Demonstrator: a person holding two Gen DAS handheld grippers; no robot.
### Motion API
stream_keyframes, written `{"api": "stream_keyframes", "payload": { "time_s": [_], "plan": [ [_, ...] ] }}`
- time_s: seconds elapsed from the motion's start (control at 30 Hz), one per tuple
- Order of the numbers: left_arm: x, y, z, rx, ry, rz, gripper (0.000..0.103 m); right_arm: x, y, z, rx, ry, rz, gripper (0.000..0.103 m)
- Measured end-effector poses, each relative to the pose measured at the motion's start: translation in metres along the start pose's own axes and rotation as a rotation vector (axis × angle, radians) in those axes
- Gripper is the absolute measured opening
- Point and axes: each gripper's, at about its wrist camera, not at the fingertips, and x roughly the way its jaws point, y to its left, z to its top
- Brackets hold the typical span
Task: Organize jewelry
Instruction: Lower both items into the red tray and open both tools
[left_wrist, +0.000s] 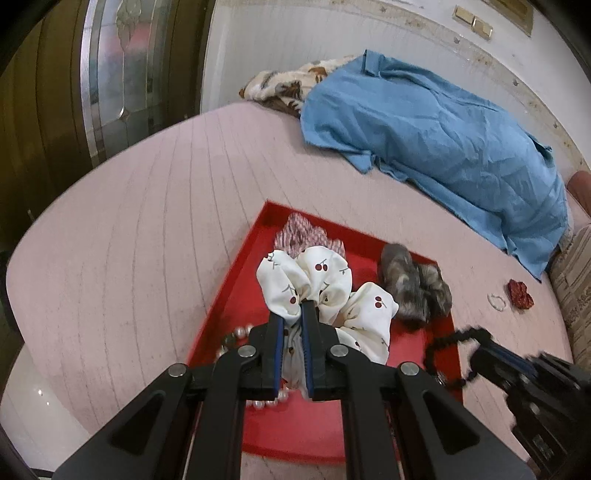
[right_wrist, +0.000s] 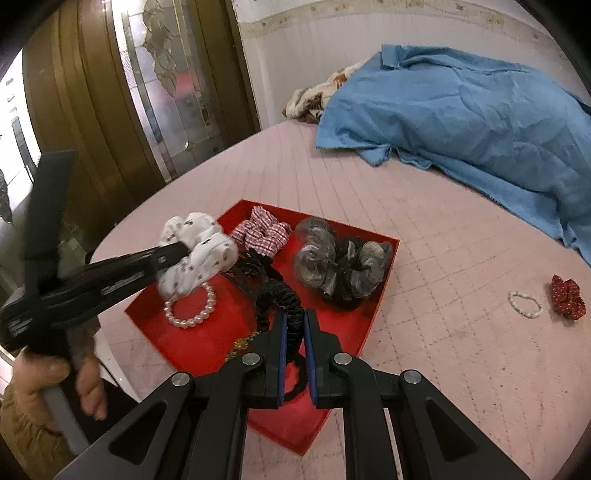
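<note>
A red tray (left_wrist: 236, 280) (right_wrist: 384, 291) lies on the pink bed. My left gripper (left_wrist: 298, 308) (right_wrist: 181, 251) is shut on a white cherry-print scrunchie (left_wrist: 325, 280) (right_wrist: 199, 251), held over the tray's left part. My right gripper (right_wrist: 293, 314) (left_wrist: 476, 347) is shut on a black ruffled hair tie (right_wrist: 280, 295) (left_wrist: 443, 343) above the tray's near side. In the tray lie a red-checked scrunchie (right_wrist: 262, 232) (left_wrist: 306, 232), a grey sheer scrunchie (right_wrist: 340, 262) (left_wrist: 413, 284) and a pearl bracelet (right_wrist: 192, 310) (left_wrist: 236, 332).
On the bedspread right of the tray lie a small white bead bracelet (right_wrist: 526, 304) (left_wrist: 496, 302) and a dark red scrunchie (right_wrist: 567, 297) (left_wrist: 520, 293). A blue cloth (left_wrist: 436, 140) (right_wrist: 461, 110) covers the far side. A wooden door with glass (right_wrist: 110, 110) stands left.
</note>
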Motion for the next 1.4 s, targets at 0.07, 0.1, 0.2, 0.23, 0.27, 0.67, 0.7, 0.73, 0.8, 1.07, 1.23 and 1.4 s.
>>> {"api": "stream_keyframes", "payload": {
  "time_s": [0.07, 0.1, 0.2, 0.23, 0.27, 0.67, 0.7, 0.73, 0.8, 1.07, 1.23, 1.4],
  "plan": [
    [0.002, -0.001, -0.004, 0.014, 0.021, 0.006, 0.008, 0.009, -0.003, 0.000, 0.008, 0.017, -0.004, 0.010],
    [0.002, -0.002, -0.006, 0.021, 0.027, 0.009, 0.008, 0.013, -0.004, 0.000, 0.010, 0.023, -0.008, 0.010],
    [0.006, -0.005, -0.013, 0.046, 0.061, 0.033, 0.009, 0.026, -0.009, 0.000, 0.011, 0.045, -0.023, 0.010],
    [0.007, -0.006, -0.015, 0.051, 0.071, 0.039, 0.008, 0.030, -0.011, 0.000, 0.016, 0.053, -0.026, 0.010],
    [0.011, -0.007, -0.017, 0.058, 0.088, 0.042, 0.008, 0.034, -0.013, 0.000, 0.022, 0.061, -0.027, 0.010],
    [0.028, -0.013, -0.022, 0.096, 0.154, 0.055, 0.009, 0.063, -0.025, 0.001, 0.048, 0.121, -0.041, 0.011],
    [0.028, -0.013, -0.022, 0.098, 0.155, 0.057, 0.009, 0.065, -0.026, 0.001, 0.048, 0.123, -0.042, 0.011],
    [0.028, -0.013, -0.022, 0.099, 0.156, 0.057, 0.009, 0.067, -0.026, 0.001, 0.047, 0.126, -0.043, 0.011],
    [0.029, -0.012, -0.022, 0.099, 0.156, 0.058, 0.011, 0.069, -0.027, 0.001, 0.048, 0.131, -0.044, 0.011],
    [0.028, -0.013, -0.022, 0.107, 0.137, 0.061, 0.026, 0.070, -0.028, -0.001, 0.059, 0.135, -0.039, 0.011],
    [0.016, -0.016, -0.020, 0.122, 0.076, 0.072, 0.048, 0.063, -0.025, 0.001, 0.050, 0.111, -0.038, 0.015],
    [0.006, -0.019, -0.019, 0.146, 0.022, 0.094, 0.056, 0.051, -0.023, 0.003, 0.050, 0.076, -0.037, 0.034]
  ]
}}
